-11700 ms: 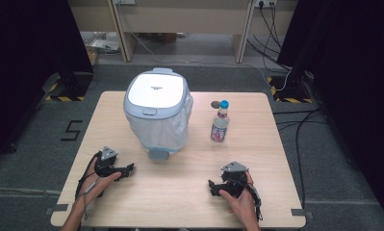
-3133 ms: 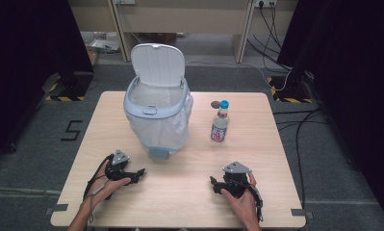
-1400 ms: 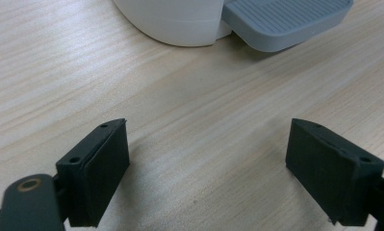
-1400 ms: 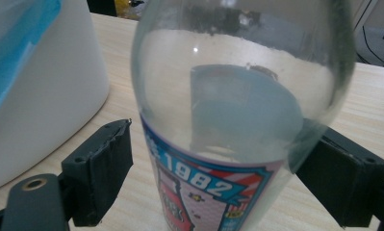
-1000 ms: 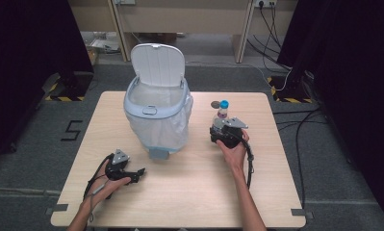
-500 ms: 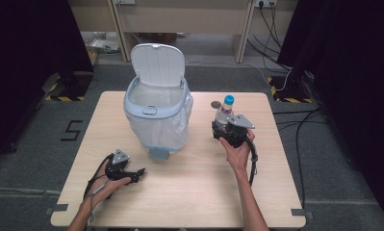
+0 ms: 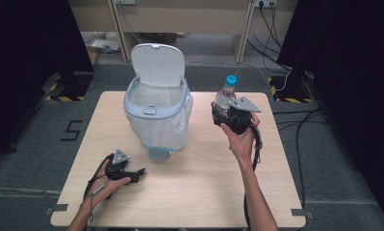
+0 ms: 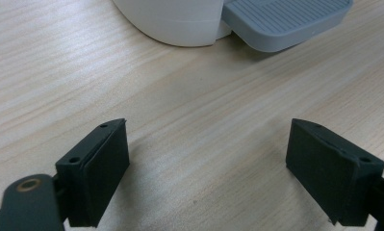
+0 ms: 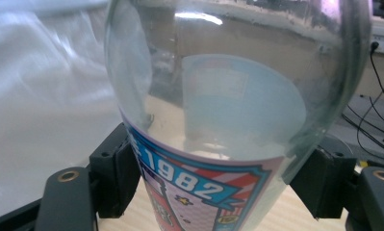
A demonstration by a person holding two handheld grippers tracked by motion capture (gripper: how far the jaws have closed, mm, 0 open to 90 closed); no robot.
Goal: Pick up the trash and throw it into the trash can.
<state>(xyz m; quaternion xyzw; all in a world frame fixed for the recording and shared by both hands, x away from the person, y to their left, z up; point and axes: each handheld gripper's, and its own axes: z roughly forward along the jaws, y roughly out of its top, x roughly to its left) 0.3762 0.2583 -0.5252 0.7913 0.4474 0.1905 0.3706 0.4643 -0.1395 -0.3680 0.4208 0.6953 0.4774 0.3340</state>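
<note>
- Right gripper (image 7: pixel 224 115) holds a clear plastic bottle (image 7: pixel 224 98) upright in the air, just to the right of the white pedal bin (image 7: pixel 157 115), as seen from the high view.
- Only the high view takes in the bottle's blue cap (image 7: pixel 232 80), the bin's raised lid (image 7: pixel 158 64) and the grey three-cornered plate on top of the gripper.
- Up close, the right gripper view shows what the overhead camera cannot: both black jaws pressed against the bottle (image 9: pixel 228 120) at its label band, one on each side, with the white bin liner (image 9: pixel 45 96) blurred behind on the left.
- Readable on the label (image 9: pixel 204 192) in that close view: the figures "1982" in white on a blue banner edged with red (the rest of the print is too small or cut off to make out).
- Left gripper (image 7: pixel 127 172) rests low on the wooden table (image 7: pixel 194 192), in front of the bin and slightly to its left, gripped by the person's left hand (image 7: pixel 108 185).
- Its own camera shows the two jaws standing wide apart over bare wood grain, holding nothing, with the bin's grey foot pedal (image 8: pixel 286 21) and rounded white base (image 8: pixel 175 21) just ahead.
- From above, that pedal (image 7: pixel 158 153) sticks out from the bin's front, near the left gripper but apart from it.
</note>
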